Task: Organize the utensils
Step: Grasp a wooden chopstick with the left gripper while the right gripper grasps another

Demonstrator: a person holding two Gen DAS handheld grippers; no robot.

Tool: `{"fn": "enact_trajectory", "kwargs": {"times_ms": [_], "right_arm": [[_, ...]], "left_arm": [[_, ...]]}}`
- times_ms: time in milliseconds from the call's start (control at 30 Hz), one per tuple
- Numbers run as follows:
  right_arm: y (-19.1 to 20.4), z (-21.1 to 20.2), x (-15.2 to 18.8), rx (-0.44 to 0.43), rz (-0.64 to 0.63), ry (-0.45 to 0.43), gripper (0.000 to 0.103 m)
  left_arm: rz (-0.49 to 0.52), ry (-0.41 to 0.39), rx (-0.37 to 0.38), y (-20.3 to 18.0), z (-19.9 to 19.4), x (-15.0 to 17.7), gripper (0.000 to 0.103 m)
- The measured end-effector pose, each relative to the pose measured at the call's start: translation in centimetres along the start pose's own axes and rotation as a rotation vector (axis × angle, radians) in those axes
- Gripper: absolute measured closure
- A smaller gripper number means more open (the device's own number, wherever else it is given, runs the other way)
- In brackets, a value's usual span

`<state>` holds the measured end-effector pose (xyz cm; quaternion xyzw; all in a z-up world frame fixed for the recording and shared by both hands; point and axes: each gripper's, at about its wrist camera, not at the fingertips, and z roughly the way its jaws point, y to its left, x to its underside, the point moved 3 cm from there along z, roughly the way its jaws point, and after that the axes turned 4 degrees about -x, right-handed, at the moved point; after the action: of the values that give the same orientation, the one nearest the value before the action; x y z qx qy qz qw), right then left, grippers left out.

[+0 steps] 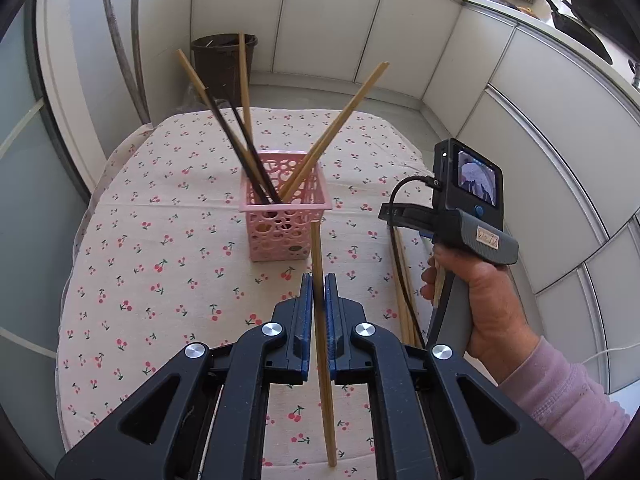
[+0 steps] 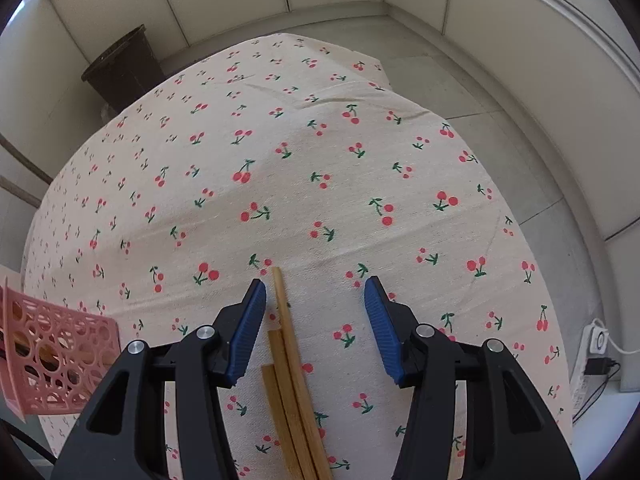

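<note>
Here the left gripper (image 1: 319, 292), its jaws clamped on one chopstick (image 1: 322, 360) short of the pink basket (image 1: 280, 220), should tip it in end-first, while the right gripper (image 2: 315, 300), jaws half-wide and touching nothing, straddles the chopsticks (image 2: 294, 384) lying on the table (image 2: 320, 184).

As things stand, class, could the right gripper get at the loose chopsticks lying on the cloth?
Probably yes. The right gripper hangs open right over the loose chopsticks, its fingers on either side of them, not yet pressing. Nothing lies between; the pink basket stands off to the side.
</note>
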<state>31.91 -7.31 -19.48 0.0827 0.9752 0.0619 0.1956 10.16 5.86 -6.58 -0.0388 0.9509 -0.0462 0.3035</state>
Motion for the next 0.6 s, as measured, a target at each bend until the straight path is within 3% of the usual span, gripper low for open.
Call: {"fn": "enact_trajectory", "kwargs": {"times_ms": [67,133,167,333,600], "right_arm": [[1.0,-0.1,0.4,0.024,-0.066,-0.021,0.060],[1.0,-0.2,0.4,0.016,-0.078,-0.031,0.090],[0.7,-0.1,0.3,0.000,-0.075,-0.026,0.095],[-2.6,-0.9,0.2,-0.187,0.015,-0.005,0.098],[-5.4,-7.4,2.1,-0.247,-0.012,-0.073,0.098]], "left_arm": [[-0.007,0.003,-0.004,0.3,0.1,0.0,0.097],[-0.010,0.002,-0.006,0.5,0.0,-0.1,0.097],[-0.013,-0.002,-0.005,0.6,-0.1,-0.2,0.097],[-0.034,-0.035,0.030,1.5,-0.7,-0.5,0.098],[-0.032,-0.082,0.081,1.7,-2.5,-0.9,0.098]]}}
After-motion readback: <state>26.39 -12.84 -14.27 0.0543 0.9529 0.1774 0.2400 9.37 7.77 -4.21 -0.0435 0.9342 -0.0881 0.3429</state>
